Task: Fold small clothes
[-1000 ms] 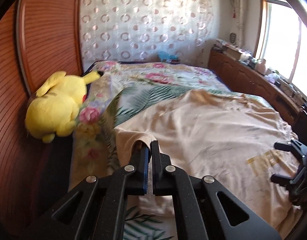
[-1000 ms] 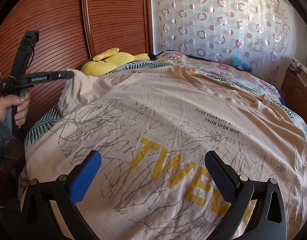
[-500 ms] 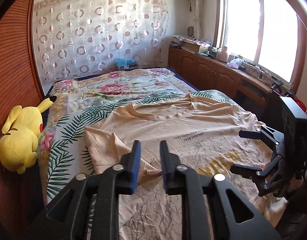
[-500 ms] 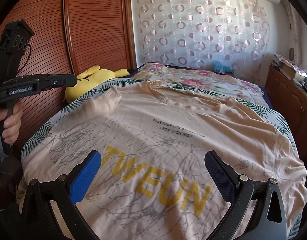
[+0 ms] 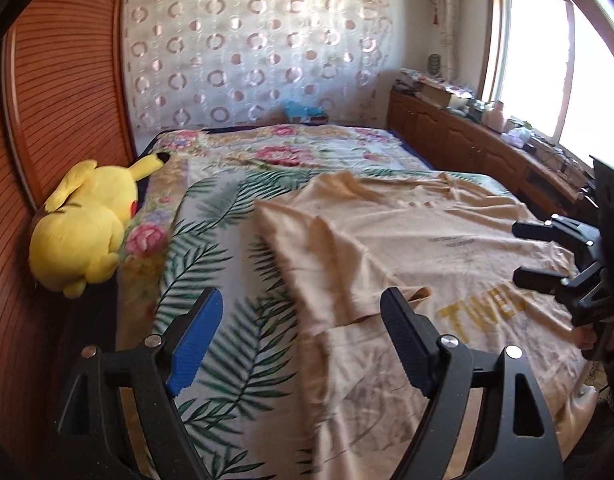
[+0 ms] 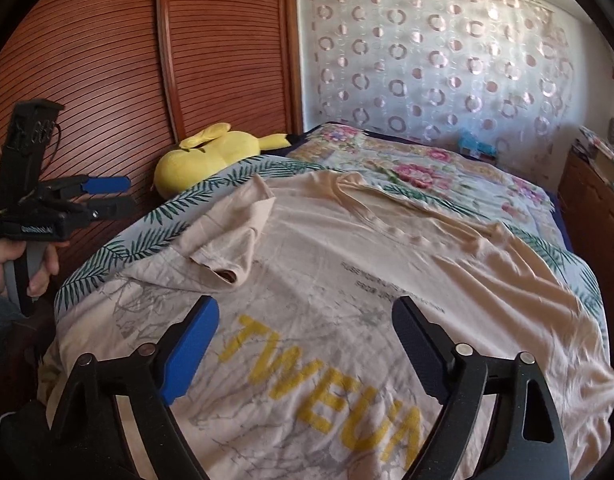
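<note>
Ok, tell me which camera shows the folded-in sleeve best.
The right wrist view: the sleeve lies whole across the T-shirt, its cuff opening visible. The left wrist view shows the sleeve blurred, its cuff partly hidden behind a gripper finger.

Black claw (image 6: 303,344), blue pads (image 6: 187,354), silver screws

In the left wrist view, the T-shirt (image 5: 407,248) lies spread on the bed (image 5: 227,264), filling the centre and right of the frame. The plush toy (image 5: 87,224) rests at the left edge of the bed against the wardrobe (image 5: 59,100). The cabinet (image 5: 467,148) runs along the upper right, under the window (image 5: 555,68). The curtain (image 5: 259,52) hangs behind the bed. The right gripper (image 5: 543,256) sits at the right edge, over the T-shirt. In the right wrist view, 1 sleeve (image 6: 227,232) lies folded onto the T-shirt at centre left, and the left gripper (image 6: 119,196) hovers at the left edge.
</note>
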`<action>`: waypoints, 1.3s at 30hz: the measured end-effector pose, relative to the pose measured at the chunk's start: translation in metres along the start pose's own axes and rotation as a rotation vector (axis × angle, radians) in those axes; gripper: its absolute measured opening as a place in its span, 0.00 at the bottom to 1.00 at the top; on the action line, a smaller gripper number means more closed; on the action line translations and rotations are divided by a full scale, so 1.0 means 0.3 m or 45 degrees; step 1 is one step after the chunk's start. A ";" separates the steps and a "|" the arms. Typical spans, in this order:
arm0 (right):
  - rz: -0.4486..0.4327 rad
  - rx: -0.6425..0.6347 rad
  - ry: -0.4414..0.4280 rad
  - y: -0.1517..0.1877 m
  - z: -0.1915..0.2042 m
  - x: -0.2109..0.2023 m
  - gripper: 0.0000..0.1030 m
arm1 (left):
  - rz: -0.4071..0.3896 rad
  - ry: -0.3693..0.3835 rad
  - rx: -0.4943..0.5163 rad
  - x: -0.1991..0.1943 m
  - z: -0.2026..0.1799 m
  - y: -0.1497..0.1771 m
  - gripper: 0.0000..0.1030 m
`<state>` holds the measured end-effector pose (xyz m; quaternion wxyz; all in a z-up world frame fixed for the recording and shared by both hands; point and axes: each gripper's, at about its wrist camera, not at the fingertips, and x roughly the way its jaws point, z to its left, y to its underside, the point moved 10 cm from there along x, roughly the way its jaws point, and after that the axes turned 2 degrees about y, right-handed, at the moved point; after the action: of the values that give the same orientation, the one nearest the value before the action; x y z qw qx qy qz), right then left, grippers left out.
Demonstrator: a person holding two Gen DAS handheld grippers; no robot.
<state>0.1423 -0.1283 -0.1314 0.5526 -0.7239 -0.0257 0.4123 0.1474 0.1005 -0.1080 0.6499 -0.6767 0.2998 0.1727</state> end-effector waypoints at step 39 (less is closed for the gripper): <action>0.187 -0.023 -0.137 -0.121 0.034 0.384 0.05 | -0.049 -0.066 -0.121 -0.044 0.074 0.135 0.79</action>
<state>0.2270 -0.0495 -0.1674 0.5124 -0.7055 -0.0059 0.4896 0.1153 0.1257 -0.1334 0.6279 -0.7076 0.2614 0.1916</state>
